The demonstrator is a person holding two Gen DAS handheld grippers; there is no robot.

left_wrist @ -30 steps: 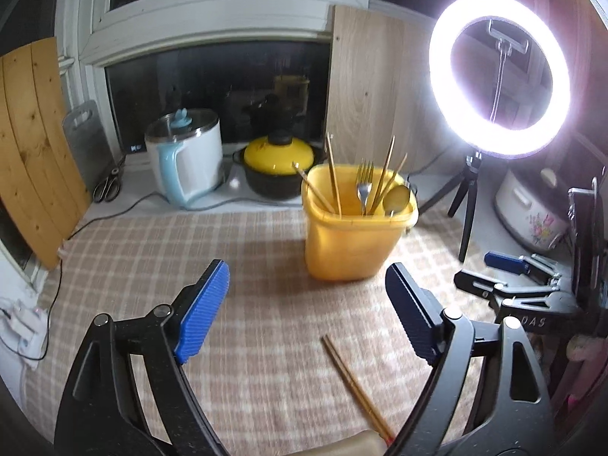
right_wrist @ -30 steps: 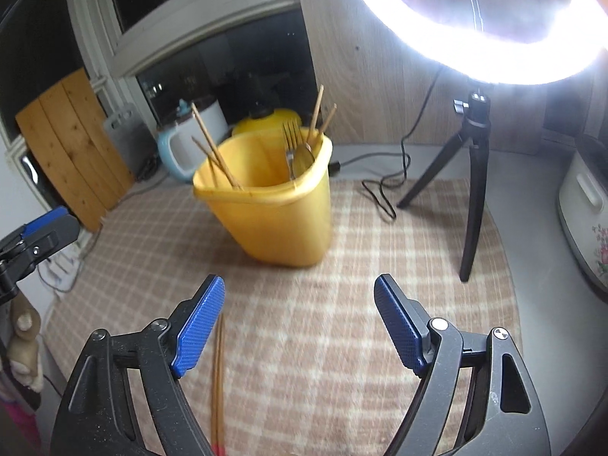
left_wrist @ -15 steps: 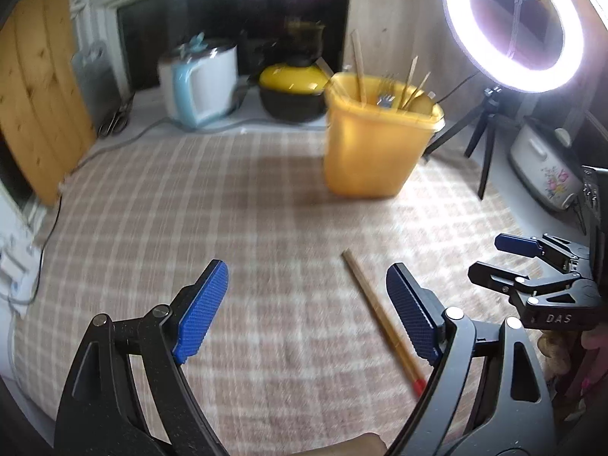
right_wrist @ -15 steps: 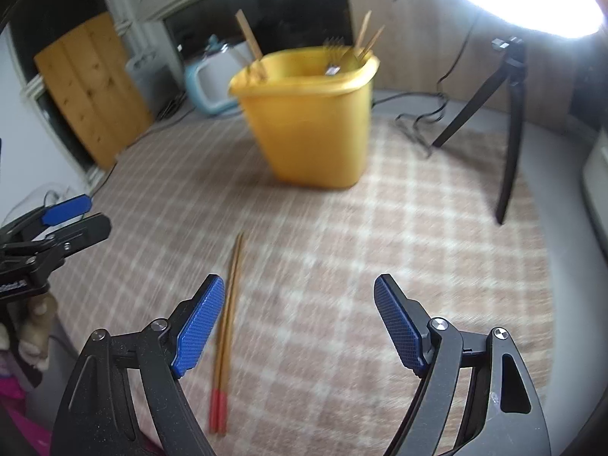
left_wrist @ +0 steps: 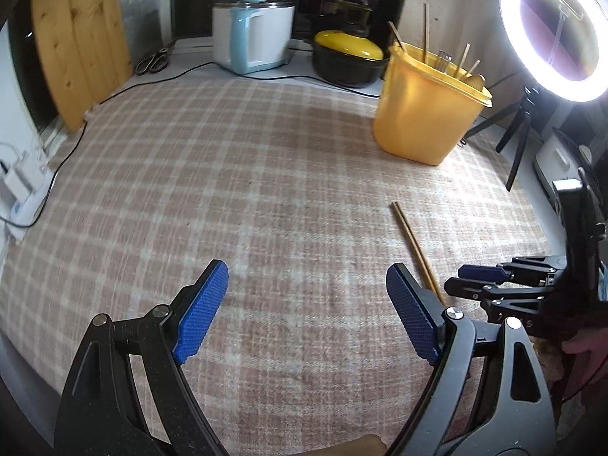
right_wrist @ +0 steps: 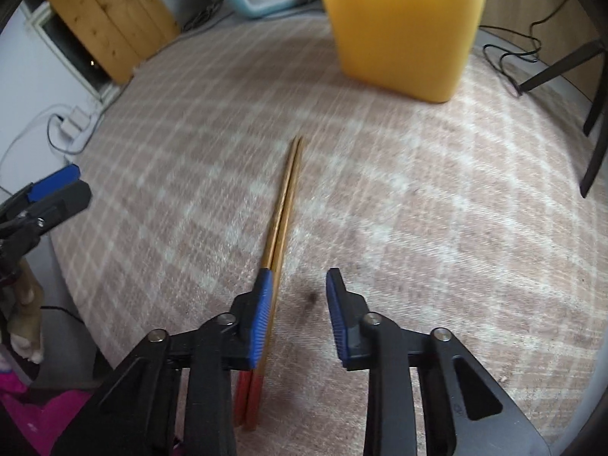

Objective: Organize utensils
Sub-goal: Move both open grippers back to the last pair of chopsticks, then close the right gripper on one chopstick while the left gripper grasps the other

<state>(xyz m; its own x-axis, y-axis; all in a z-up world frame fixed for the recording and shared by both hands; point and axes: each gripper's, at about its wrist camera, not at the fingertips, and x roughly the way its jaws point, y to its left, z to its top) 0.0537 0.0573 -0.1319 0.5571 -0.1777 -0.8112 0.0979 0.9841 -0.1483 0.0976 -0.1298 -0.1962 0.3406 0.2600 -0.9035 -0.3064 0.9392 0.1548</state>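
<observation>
A pair of wooden chopsticks (right_wrist: 283, 209) with red ends lies side by side on the checked cloth covering the surface (left_wrist: 228, 190), a little in front of the yellow plastic bin (left_wrist: 425, 110) that already holds upright chopsticks and a fork (left_wrist: 442, 59). The right gripper (right_wrist: 298, 315) is down low over the pair's red end, its blue fingers (right_wrist: 262, 319) closing; the left finger sits against the chopsticks, the right finger stands clear of them with bare cloth between, so nothing is gripped. The left gripper (left_wrist: 304, 311) hovers over empty cloth just beside it, its fingers (left_wrist: 201, 307) spread wide and holding nothing. Behind the bin stand a white and pale-blue electric kettle (left_wrist: 252, 34) and a black pot with a yellow lid (left_wrist: 347, 57). A lit ring light (left_wrist: 553, 30) on a tripod glares at the right.
</observation>
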